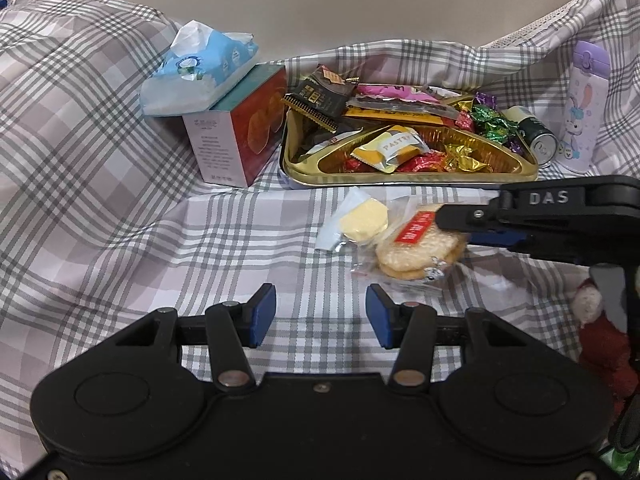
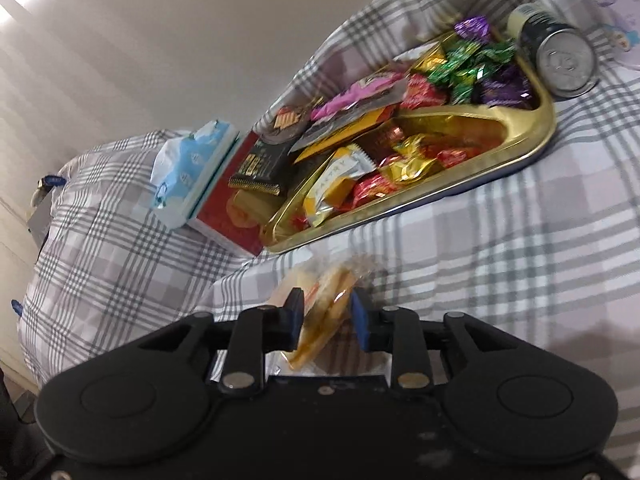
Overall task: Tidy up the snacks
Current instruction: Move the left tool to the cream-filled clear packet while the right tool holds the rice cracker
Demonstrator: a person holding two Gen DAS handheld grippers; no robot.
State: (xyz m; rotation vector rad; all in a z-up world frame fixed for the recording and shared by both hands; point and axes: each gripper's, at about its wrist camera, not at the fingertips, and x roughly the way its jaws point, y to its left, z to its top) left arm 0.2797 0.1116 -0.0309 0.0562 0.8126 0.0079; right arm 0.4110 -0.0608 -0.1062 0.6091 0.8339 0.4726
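On the plaid bedsheet (image 1: pixel 120 208), just in front of the gold snack tray (image 1: pixel 408 178), the right gripper (image 2: pixel 326 320) pinches the clear-wrapped rice cracker packet (image 2: pixel 326 312) between its fingers. The left gripper (image 1: pixel 321 316) hovers nearby over bare sheet, fingers spread and empty. A yellow-wrapped snack (image 1: pixel 362 222) lies beside the crackers.

On the bed (image 1: pixel 120 208) the tray (image 1: pixel 400 179) holds heaped snacks (image 1: pixel 400 144). A box (image 1: pixel 236 136) stands just left of it with a tissue pack (image 1: pixel 200 76) on top; a can (image 1: pixel 536 136) and bottle (image 1: pixel 584 112) lie right. Two wrapped crackers (image 1: pixel 416 248) lie before the tray.
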